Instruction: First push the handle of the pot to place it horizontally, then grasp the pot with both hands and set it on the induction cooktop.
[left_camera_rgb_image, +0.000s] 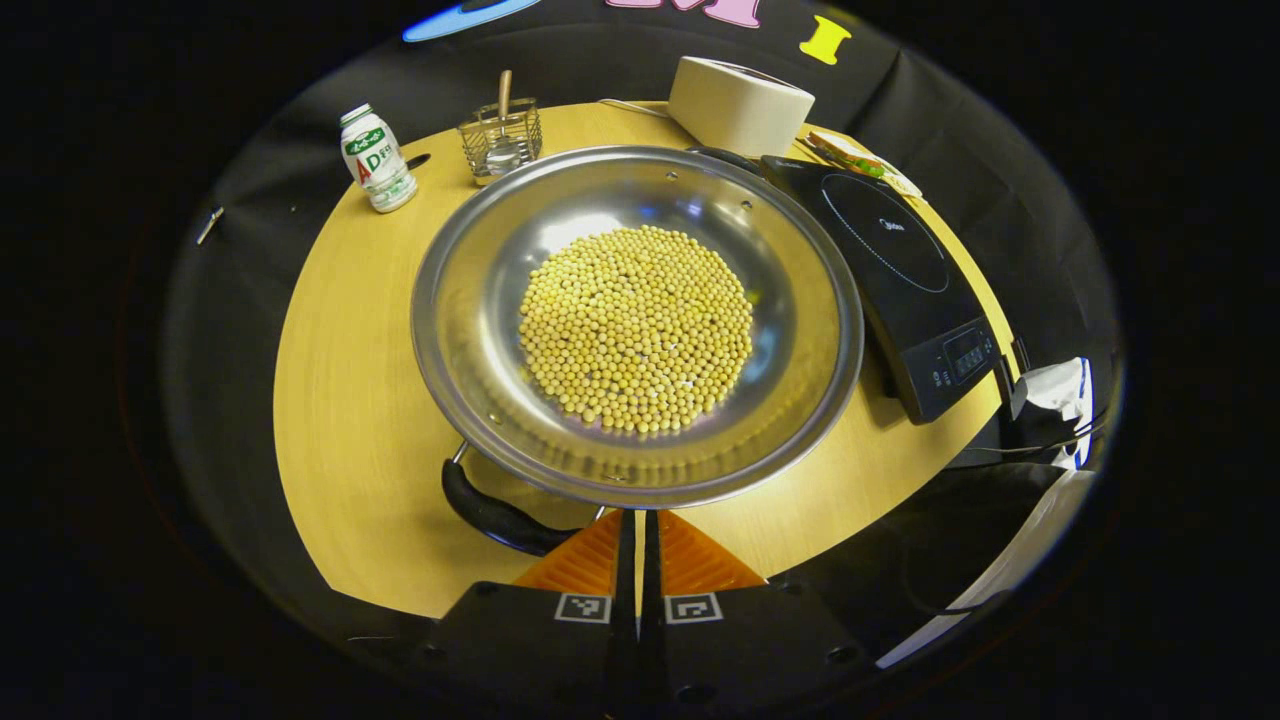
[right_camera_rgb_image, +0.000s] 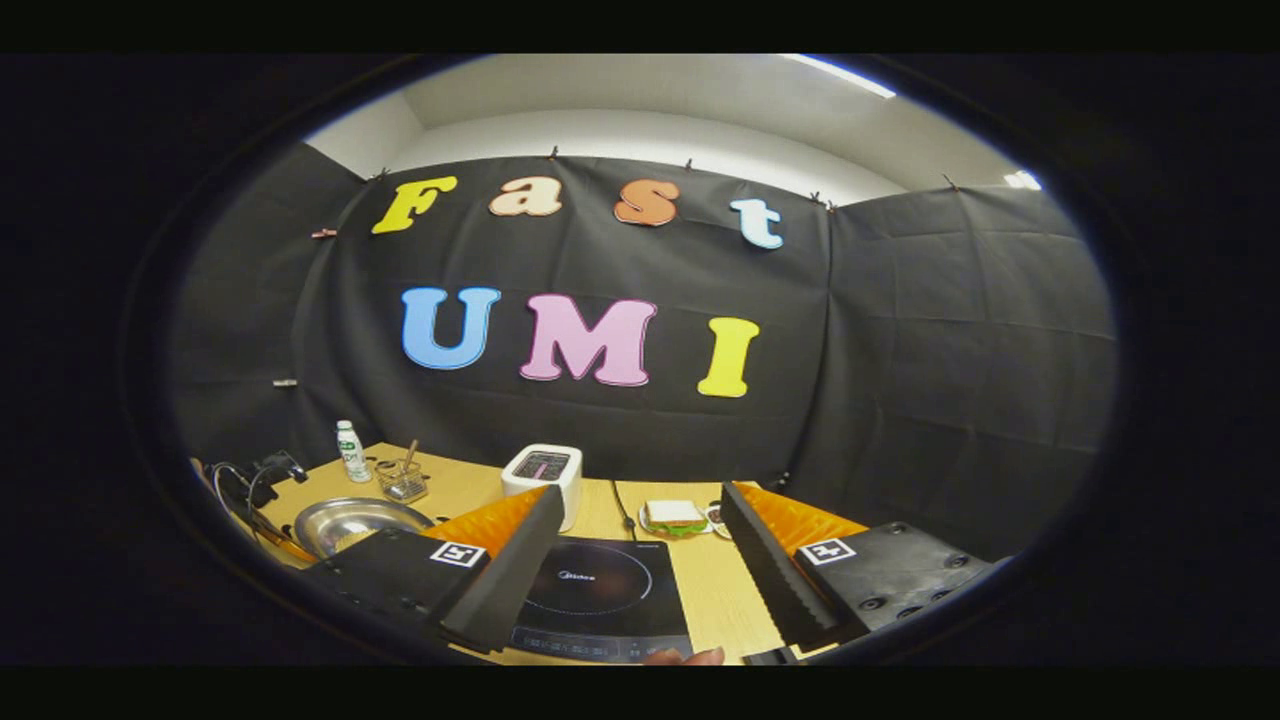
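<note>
a round wooden counter (left_camera_rgb_image: 340, 400) carries a wide steel pot (left_camera_rgb_image: 480, 290) of yellow beans (left_camera_rgb_image: 636, 328), just left of a black cooktop (left_camera_rgb_image: 890, 250). the pot's black handle (left_camera_rgb_image: 495, 515) angles toward the near edge, just left of the left gripper (left_camera_rgb_image: 637, 545), whose fingers are pressed narrow, holding nothing. the right gripper (right_camera_rgb_image: 640, 560) hovers over the cooktop, fingers spread wide. best approach, likely — nudge the handle sideways with the closed tips, low and slow, so the beans stay put.
</note>
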